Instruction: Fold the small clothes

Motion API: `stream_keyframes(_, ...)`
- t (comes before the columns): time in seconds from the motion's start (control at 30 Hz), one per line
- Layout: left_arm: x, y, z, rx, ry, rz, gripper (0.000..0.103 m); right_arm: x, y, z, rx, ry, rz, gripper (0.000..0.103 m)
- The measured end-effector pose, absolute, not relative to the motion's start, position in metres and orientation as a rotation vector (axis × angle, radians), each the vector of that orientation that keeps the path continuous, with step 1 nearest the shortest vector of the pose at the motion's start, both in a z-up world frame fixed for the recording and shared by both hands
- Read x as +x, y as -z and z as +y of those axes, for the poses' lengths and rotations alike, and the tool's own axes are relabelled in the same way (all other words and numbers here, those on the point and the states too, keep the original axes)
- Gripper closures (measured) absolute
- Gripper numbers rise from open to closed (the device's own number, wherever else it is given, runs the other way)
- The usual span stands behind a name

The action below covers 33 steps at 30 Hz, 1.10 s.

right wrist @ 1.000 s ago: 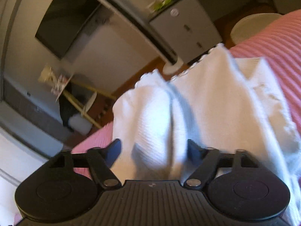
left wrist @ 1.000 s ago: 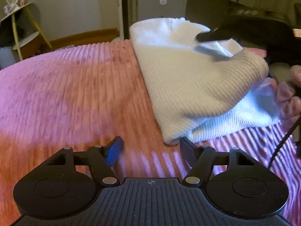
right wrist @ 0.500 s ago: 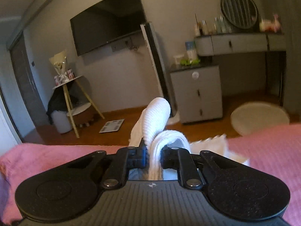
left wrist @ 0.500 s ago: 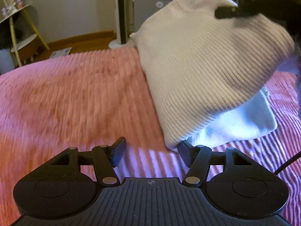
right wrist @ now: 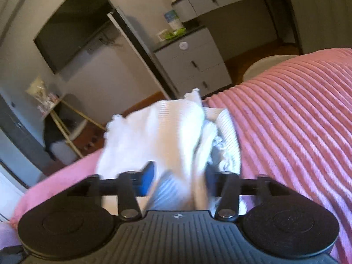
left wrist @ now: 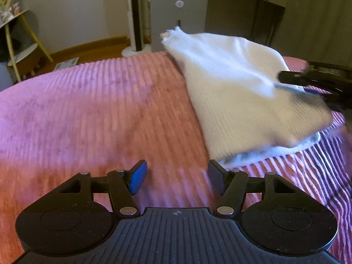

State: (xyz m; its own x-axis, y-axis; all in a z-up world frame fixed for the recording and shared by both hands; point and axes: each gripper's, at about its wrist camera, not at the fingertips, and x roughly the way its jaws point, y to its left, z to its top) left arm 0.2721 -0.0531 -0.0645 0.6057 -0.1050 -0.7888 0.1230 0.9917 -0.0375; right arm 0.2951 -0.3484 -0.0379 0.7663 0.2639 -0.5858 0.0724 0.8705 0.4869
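The right tool (right wrist: 178,176) stands wide around the white garment (left wrist: 242,92), left tool (left wrist: 177,177) wide, empty; the loose fold may slide apart on the bed (left wrist: 88,114)

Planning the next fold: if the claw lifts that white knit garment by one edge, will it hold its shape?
Probably not. The white knit garment bunches between the right claw fingers, so it looks floppy. Its ribbed knit on the plush pink bedspread likely drags, not slides.
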Motion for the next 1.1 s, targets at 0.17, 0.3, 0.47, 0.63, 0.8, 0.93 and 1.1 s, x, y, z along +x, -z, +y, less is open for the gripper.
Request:
stream_keyframes(0.17,0.277,0.061,-0.046,-0.06,0.145,0.949,0.036,0.282,0.035,-0.339,0.486,-0.156,0.735,0.046)
stream_keyframes(0.3,0.279,0.057,-0.052,-0.053,0.158,0.953,0.036,0.283,0.036,-0.329,0.399,-0.112,0.75,0.082)
stream_keyframes(0.47,0.285,0.045,-0.053,-0.028,0.147,0.9,0.031,0.261,0.014,-0.326,0.276,-0.046,0.606,0.084)
stream_keyframes(0.63,0.303,0.045,-0.057,-0.067,0.146,0.915,0.031,0.267,0.06,-0.333,0.244,-0.03,0.696,0.081)
stream_keyframes(0.8,0.328,0.049,-0.066,-0.035,0.133,0.917,0.028,0.26,0.054,-0.338,0.304,-0.037,0.691,0.078)
stream_keyframes(0.93,0.341,0.053,-0.068,-0.034,0.115,0.932,0.026,0.254,0.045,-0.341,0.307,-0.029,0.677,0.073)
stream_keyframes(1.1,0.343,0.054,-0.072,-0.015,0.105,0.925,0.026,0.256,0.035,-0.337,0.281,-0.005,0.64,0.07)
